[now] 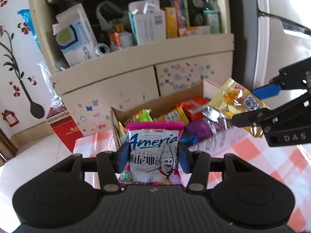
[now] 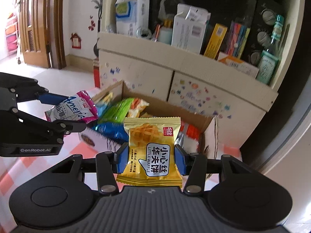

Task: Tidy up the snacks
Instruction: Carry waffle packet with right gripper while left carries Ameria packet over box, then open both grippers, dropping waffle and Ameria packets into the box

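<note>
Above the desk (image 1: 272, 155) w/ its checked cloth, left gripper (image 1: 153, 156) is clamped on the pink Ameria packet (image 1: 153, 151), right gripper (image 2: 151, 158) on the yellow waffle packet (image 2: 153, 149), both held over the snack-filled cardboard box (image 2: 209, 125); pick-up step looks done, next prob. carry & sort each w/o dropping.

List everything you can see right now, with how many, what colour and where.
pink snack packet: one, pink and white, held in left tool
yellow waffle packet: one, yellow, held in right tool
cardboard box: one, brown, open on the table, full of mixed snack packets
tablecloth: one, pink and white check, under the box
cabinet: one, cream, behind the box, shelf crowded with cartons and bottles
left tool: one, black with blue pads
right tool: one, black with blue pads
</note>
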### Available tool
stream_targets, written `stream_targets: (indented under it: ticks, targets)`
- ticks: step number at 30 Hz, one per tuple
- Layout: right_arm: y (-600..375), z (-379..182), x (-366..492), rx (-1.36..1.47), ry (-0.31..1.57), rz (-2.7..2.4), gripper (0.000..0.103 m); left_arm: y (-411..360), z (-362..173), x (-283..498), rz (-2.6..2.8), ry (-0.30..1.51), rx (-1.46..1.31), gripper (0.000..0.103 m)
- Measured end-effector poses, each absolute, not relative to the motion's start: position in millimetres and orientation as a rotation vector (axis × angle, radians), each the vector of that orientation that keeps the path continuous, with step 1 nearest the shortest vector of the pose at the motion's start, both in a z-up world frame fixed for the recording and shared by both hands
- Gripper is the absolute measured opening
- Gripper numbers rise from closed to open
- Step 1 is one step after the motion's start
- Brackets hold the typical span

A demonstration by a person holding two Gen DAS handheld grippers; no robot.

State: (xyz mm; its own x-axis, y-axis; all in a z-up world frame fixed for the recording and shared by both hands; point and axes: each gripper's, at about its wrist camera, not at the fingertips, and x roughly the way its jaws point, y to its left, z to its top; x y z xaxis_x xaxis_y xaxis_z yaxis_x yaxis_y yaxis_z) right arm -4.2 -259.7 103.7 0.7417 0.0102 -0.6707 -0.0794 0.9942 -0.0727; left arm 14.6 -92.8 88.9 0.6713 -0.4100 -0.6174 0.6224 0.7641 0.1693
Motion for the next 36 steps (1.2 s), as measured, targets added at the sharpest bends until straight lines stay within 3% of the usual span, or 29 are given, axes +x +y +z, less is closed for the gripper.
stream_targets:
  ticks: [21,24,26,28,36]
  targets:
    - [-281,100,50,0.018,0.677,-0.073,0.056,-128,85,85,-0.559,0.580,0.306,0.051]
    - [-288,92,58,0.070,0.665,-0.114,0.061,-137,79,92,-0.568,0.587,0.303,0.053]
    - [-293,87,62,0.095,0.661,-0.155,0.077,-142,74,93,-0.547,0.587,0.309,0.072]
    - [-299,86,62,0.146,0.663,-0.169,0.079,-141,74,93,-0.528,0.585,0.294,0.082]
    - [-308,94,56,0.228,0.667,-0.166,0.084,-132,91,87,-0.483,0.627,0.267,0.090]
